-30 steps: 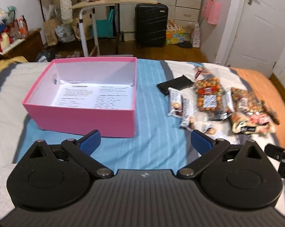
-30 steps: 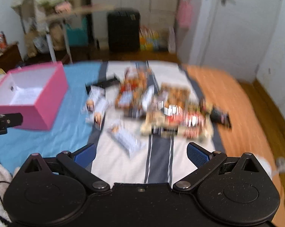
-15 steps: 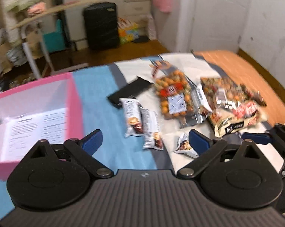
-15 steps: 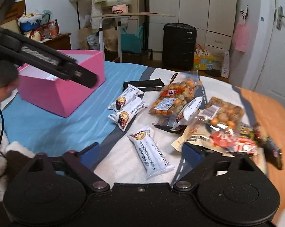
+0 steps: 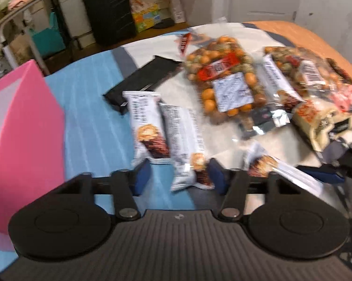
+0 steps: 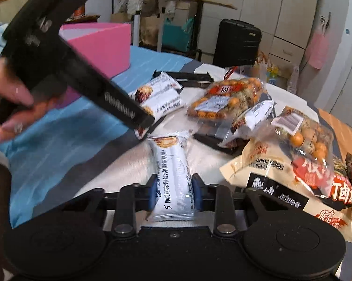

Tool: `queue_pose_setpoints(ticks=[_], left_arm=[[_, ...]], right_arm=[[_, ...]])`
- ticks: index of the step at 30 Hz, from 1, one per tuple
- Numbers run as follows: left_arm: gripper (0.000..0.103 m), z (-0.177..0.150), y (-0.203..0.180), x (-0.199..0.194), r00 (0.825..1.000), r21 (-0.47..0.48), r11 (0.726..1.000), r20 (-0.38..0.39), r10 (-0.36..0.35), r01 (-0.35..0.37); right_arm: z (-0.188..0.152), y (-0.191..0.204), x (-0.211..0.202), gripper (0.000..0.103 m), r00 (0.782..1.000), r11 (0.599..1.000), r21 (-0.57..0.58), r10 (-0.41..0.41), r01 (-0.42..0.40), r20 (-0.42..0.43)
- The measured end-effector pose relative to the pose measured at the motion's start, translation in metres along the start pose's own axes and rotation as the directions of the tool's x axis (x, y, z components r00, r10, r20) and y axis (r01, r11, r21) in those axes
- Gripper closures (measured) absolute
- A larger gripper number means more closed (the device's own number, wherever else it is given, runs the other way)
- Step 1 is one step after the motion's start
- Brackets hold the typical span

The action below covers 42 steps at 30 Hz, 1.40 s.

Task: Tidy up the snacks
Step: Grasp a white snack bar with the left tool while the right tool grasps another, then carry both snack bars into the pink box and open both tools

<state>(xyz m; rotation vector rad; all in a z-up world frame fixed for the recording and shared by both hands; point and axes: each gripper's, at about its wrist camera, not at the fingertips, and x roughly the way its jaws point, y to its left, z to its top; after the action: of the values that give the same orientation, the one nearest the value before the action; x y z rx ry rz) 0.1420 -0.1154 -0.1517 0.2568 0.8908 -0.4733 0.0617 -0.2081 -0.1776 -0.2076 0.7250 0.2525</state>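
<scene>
Snack packets lie spread on a striped bedspread, with a pink box (image 5: 23,128) at the left. My left gripper (image 5: 178,177) is low over two white wafer packets and its jaws are closing. The end of one packet (image 5: 185,145) sits between the blue pads; the right pad touches it and the left pad stands apart. The jaws of my right gripper (image 6: 174,194) are closing, and both pads press the sides of another white wafer packet (image 6: 173,173). In the right wrist view, the left gripper's black finger (image 6: 119,103) and a hand (image 6: 9,93) cross the upper left.
A clear bag of orange nuts (image 5: 222,79), a flat black packet (image 5: 143,79), a second nut bag (image 6: 302,135) and a cream printed bag (image 6: 281,178) lie further right. A black suitcase (image 6: 236,42), a folding table and cupboards stand beyond the bed.
Both grippers have sunk towards the snacks and their jaws have narrowed. The left view swung from the pink box to the wafer packets. The right pads closed onto a white packet.
</scene>
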Motion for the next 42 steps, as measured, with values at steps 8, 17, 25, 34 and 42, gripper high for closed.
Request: queue_pose_setpoints(ticks=[8, 17, 25, 34, 42], left_arm=[[0.075, -0.006, 0.001, -0.02, 0.998, -0.01, 1.0, 0.051, -0.022, 0.023], [0.076, -0.01, 0.005, -0.067, 0.996, 0.02, 0.999, 0.082, -0.037, 0.036], [0.076, -0.017, 0.022, -0.12, 0.997, -0.021, 0.999, 0.063, -0.044, 0.045], [0.076, -0.03, 0.059, -0.176, 0.996, -0.089, 0.994, 0.057, -0.066, 0.071], [0.076, -0.043, 0.119, -0.214, 0.994, -0.237, 0.967, 0.067, -0.082, 0.096]], right_arm=[[0.005, 0.004, -0.021, 0.07, 0.998, 0.997, 0.046, -0.06, 0.059, 0.033], [0.01, -0.011, -0.032, 0.07, 0.999, 0.989, 0.138, -0.042, 0.045, -0.028], [0.03, -0.013, -0.054, 0.07, 0.997, 0.977, 0.205, 0.06, -0.051, -0.038], [0.062, 0.017, -0.087, 0.07, 0.995, 0.991, 0.081, 0.102, -0.102, 0.016], [0.105, 0.052, -0.091, 0.07, 0.983, 0.985, -0.021, 0.172, -0.171, 0.058]])
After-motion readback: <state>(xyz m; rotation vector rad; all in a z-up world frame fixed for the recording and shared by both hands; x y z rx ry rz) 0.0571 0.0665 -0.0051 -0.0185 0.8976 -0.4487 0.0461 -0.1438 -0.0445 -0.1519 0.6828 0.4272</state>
